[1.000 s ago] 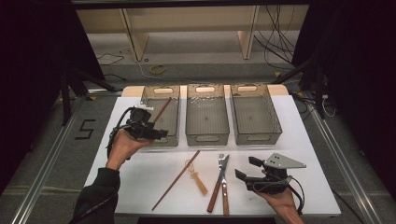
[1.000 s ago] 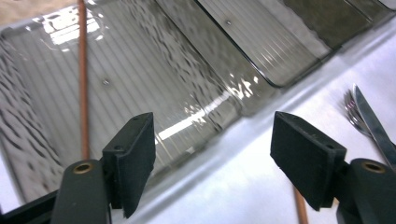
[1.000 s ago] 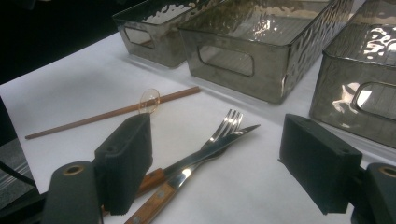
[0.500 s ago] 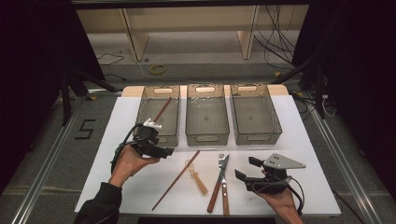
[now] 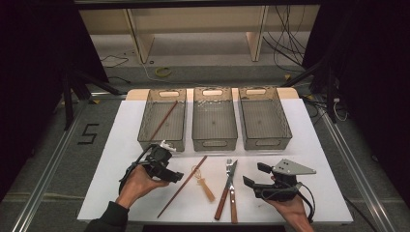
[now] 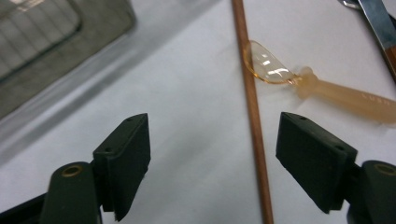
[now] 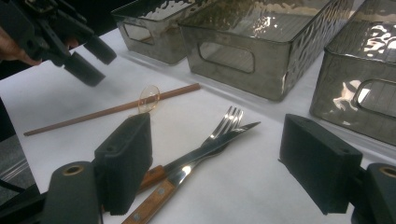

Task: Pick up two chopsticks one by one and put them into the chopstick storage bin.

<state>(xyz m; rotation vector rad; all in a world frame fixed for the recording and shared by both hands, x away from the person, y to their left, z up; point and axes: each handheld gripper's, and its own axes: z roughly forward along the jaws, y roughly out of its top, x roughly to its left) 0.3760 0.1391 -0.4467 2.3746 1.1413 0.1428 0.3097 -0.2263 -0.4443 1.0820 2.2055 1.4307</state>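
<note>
The chopstick (image 6: 252, 116) lies between the left gripper's (image 6: 212, 154) wide-apart jaws, seemingly untouched.

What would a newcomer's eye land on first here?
Three smoky clear bins in a row at the far side of the white table, the left one holding a chopstick. Nearer, the left hand-held gripper, jaws open, hangs over a second chopstick beside a plastic spoon.

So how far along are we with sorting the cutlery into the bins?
Done: one chopstick lies in the left bin. In hand: the open left claw is over the second chopstick, nothing gripped yet. Left: that chopstick, the plastic spoon, the fork and the knife on the table.
</note>
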